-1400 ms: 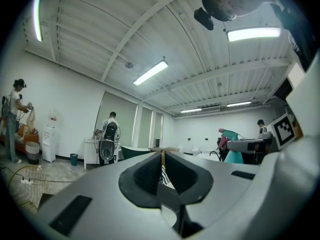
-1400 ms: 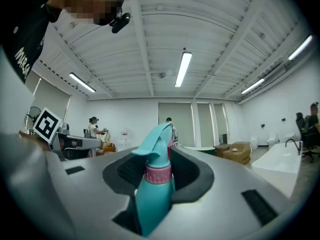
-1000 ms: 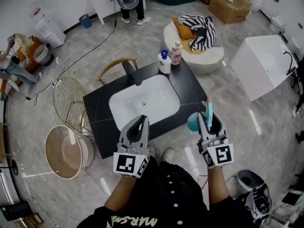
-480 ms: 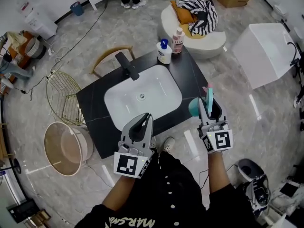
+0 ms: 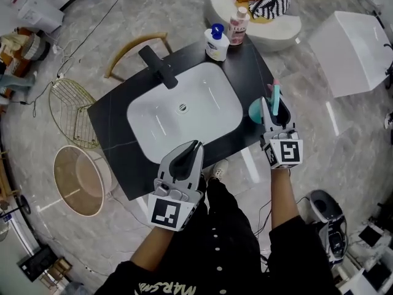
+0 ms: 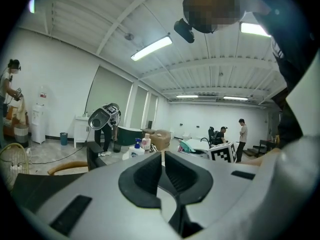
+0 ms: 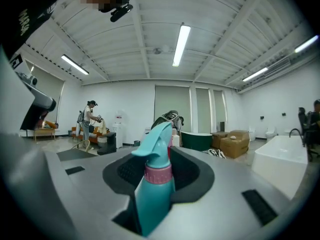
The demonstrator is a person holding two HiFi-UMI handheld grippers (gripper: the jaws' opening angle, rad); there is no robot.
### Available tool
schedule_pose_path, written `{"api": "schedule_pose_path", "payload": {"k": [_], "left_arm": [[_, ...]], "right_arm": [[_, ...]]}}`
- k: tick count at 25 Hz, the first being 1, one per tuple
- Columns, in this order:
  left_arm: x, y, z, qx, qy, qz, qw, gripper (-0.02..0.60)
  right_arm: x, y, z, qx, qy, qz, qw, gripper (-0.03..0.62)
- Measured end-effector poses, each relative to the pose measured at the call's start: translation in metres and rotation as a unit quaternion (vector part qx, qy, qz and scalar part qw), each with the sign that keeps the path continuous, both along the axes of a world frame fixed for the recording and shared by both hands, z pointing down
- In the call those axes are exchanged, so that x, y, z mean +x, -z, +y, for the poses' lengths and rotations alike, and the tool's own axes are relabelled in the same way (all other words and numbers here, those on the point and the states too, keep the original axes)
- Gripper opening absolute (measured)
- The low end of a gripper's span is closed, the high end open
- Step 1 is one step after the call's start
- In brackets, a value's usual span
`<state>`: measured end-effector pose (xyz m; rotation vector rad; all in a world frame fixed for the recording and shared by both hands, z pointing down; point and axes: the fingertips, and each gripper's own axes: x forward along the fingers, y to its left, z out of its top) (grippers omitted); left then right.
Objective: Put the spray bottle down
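Sink [image 5: 202,118], pump bottle [image 5: 216,43], perhaps soap

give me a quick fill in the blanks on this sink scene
The right gripper holds a spray bottle with a ___ collar.
The left gripper holds ___.
The white sink sits in a ___ counter.
Missing words: pink; nothing; black.

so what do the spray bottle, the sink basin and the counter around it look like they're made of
Spray bottle: teal plastic, smooth and slightly matte, with a pink collar under the trigger head.
Basin: glossy white, likely ceramic, going by the bright light streaks on it.
Counter: black slab with faint pale lines, probably stone or a stone-look surface; the look doesn't settle which.
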<state>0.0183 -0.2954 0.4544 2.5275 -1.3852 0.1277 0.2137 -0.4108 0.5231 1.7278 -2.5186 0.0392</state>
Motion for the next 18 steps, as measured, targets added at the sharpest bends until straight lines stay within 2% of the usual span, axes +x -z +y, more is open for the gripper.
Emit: {"api": "schedule_pose_path", "payload": {"k": [3,8,18], "left_arm": [[0.002,-0.012,-0.002,-0.018,-0.006,-0.001,0.9998,0.029],[0.003,-0.027,-0.009,-0.026,-0.013,0.001,0.9996,0.028],[0.006,-0.050,-0.009,-0.048,-0.019,0.001,0.9987,0.029]], "right_arm": [[-0.001,-0.018,-0.015,-0.006,0.000,0.000,1.000,0.129],[-0.003,-0.033,-0.034,-0.001,0.005,-0.004,1.000,0.129],[-0.005,-0.050,-0.042,0.009,0.019,-0.011,1.000,0.129]]}}
